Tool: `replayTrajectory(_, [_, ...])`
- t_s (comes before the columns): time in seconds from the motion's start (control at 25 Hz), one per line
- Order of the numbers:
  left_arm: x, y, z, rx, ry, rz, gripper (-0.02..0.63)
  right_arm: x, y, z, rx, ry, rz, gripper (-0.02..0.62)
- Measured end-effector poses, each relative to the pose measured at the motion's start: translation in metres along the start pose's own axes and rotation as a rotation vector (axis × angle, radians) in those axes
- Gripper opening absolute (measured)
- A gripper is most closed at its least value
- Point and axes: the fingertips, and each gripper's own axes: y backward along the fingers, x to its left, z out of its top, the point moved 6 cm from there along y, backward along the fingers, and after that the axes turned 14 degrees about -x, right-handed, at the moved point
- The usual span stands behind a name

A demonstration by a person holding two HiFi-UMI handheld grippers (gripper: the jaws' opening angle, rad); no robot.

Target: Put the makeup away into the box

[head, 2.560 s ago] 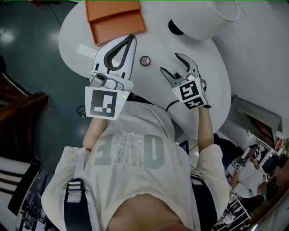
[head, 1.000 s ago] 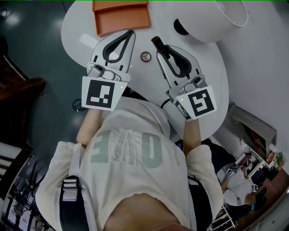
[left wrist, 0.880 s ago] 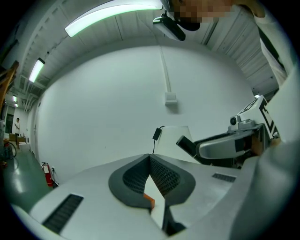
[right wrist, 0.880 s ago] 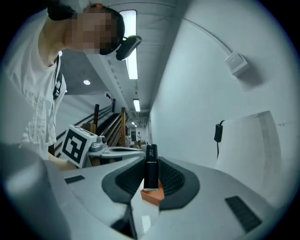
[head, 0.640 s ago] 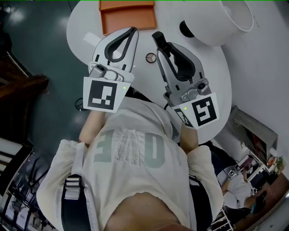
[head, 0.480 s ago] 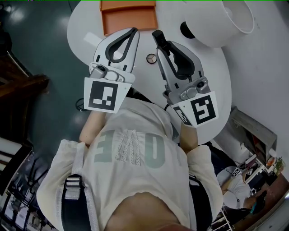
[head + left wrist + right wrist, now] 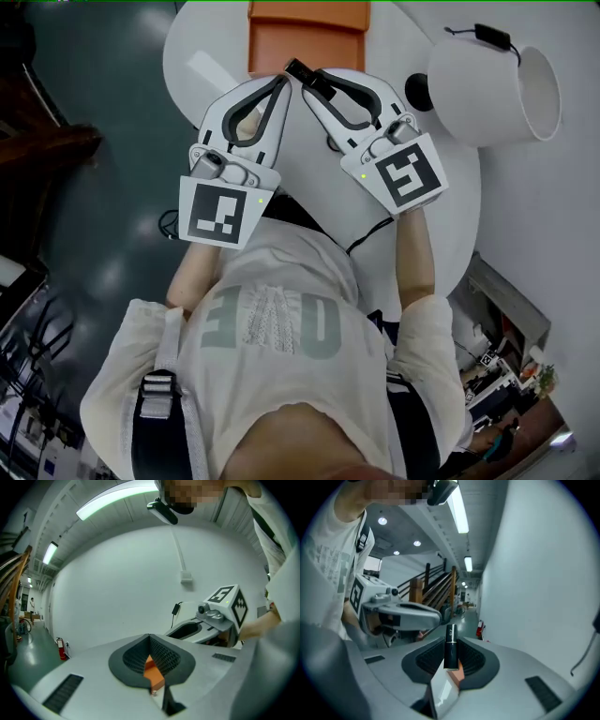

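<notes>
Your right gripper [image 7: 323,89] is clamped on a black lipstick tube [image 7: 300,71]. In the right gripper view the tube [image 7: 450,646] stands upright between the two dark pads, its top sticking out past the jaw tips, and the jaws are only as far apart as the tube is wide. In the head view the tube sits top centre, right at the near edge of the orange box [image 7: 309,37]. From above you cannot tell how high it is over that edge.

Your left gripper [image 7: 279,86] is closed and carries nothing. In the left gripper view its jaw tips [image 7: 150,637] meet, and the orange sliver [image 7: 152,672] showing through the gap behind them is probably the box beyond, not something held. The two grippers lie side by side in the upper middle of the head view, with their tips almost touching and both aimed at the box.

The box rests at the top edge of the frame on the round white table [image 7: 187,47]. A white sheet [image 7: 211,70] lies just to its left. A large white cylinder [image 7: 487,84] with a black cord clip stands at the upper right, well apart from the box
</notes>
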Motion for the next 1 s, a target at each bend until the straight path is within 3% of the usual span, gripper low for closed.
replayTrajectory(0.16, [0.017, 0.007, -0.028, 0.054, -0.024, 0.056, 0.006, -0.019, -0.034, -0.048, 0.209, 0.117, 0.153, 0.094])
replayTrajectory(0.36, [0.063, 0.018, -0.060, 0.125, -0.066, 0.145, 0.006, -0.034, -0.097, -0.115, 0.410, 0.181, 0.436, 0.095])
replayTrajectory(0.44, [0.084, 0.028, -0.065, 0.128, -0.059, 0.182, 0.006, -0.034, -0.120, -0.138, 0.495, 0.182, 0.502, 0.095])
replayTrajectory(0.64, [0.102, 0.045, -0.089, 0.147, -0.042, 0.257, 0.006, -0.040, -0.144, -0.177, 0.574, 0.110, 0.574, 0.095])
replayTrajectory(1.0, [0.103, 0.055, -0.115, 0.231, -0.052, 0.242, 0.006, -0.038, -0.157, -0.198, 0.610, 0.036, 0.643, 0.095])
